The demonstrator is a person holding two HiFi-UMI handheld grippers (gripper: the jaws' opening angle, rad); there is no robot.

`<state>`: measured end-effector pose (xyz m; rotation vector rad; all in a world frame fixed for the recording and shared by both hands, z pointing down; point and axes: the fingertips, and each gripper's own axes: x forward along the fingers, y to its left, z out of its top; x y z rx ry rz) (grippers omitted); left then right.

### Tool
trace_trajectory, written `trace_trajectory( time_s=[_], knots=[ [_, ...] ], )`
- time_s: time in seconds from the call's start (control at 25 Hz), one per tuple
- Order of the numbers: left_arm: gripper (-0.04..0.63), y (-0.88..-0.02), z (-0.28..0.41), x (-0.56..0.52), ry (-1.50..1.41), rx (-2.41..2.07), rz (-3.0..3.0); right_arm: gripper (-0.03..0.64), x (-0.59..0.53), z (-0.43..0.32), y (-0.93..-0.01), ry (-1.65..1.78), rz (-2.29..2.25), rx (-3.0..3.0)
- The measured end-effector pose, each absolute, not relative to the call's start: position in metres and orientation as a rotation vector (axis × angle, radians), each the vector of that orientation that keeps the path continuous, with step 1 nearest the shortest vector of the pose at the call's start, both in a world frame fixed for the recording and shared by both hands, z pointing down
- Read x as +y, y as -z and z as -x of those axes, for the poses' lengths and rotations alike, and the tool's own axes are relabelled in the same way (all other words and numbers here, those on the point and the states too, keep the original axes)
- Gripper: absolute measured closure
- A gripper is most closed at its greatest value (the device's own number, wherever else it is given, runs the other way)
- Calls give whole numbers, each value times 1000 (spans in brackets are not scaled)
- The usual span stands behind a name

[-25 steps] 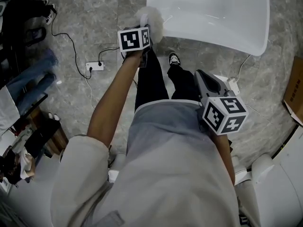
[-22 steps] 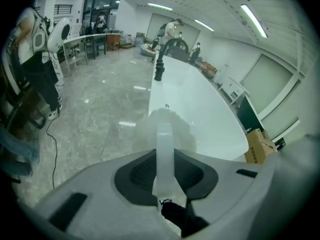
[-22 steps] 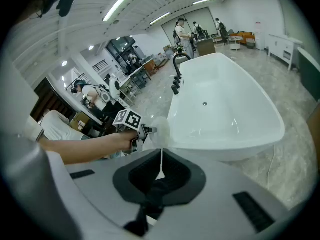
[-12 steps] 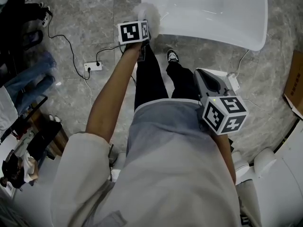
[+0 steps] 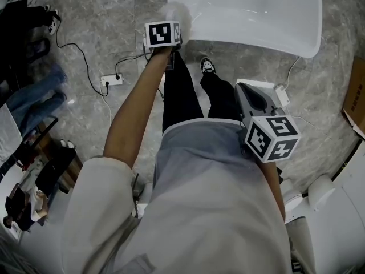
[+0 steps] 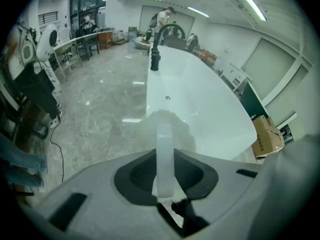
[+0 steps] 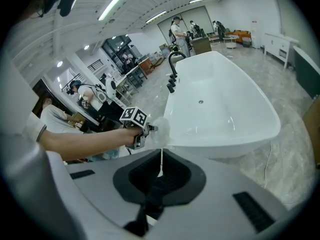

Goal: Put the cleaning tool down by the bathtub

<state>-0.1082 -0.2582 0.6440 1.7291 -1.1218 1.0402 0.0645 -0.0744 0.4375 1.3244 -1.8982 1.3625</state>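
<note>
The cleaning tool is a fluffy pale duster head (image 5: pixel 175 11) on a clear plastic handle (image 6: pixel 165 156). My left gripper (image 5: pixel 170 26) is shut on that handle, arm stretched out and pointing steeply down. The head hangs at the near left corner of the white bathtub (image 5: pixel 256 16), above the grey floor. From the right gripper view, the left gripper (image 7: pixel 141 132) and the duster head (image 7: pixel 161 129) show just beside the bathtub (image 7: pixel 220 104) rim. My right gripper (image 5: pixel 256 100) stays close to my body, its jaws together with nothing between them (image 7: pixel 160 176).
A white power strip (image 5: pixel 112 80) with a black cable lies on the floor at left. A cardboard box (image 5: pixel 356 96) stands at right, a white adapter (image 5: pixel 280 96) near the tub. A black faucet (image 6: pixel 156 54) rises at the tub's far end. My feet (image 5: pixel 209 68) stand by the tub.
My left gripper has crept forward and lower with the duster, closer to the tub's corner. The right gripper has stayed where it was.
</note>
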Motion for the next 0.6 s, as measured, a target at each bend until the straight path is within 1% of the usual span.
trace_trajectory(
  time_s=[0.6],
  knots=[
    [515,-655,107,-262,-1053,-1125,-1731,604,-70,-65,-444,-1373,-1327,-1887]
  ],
)
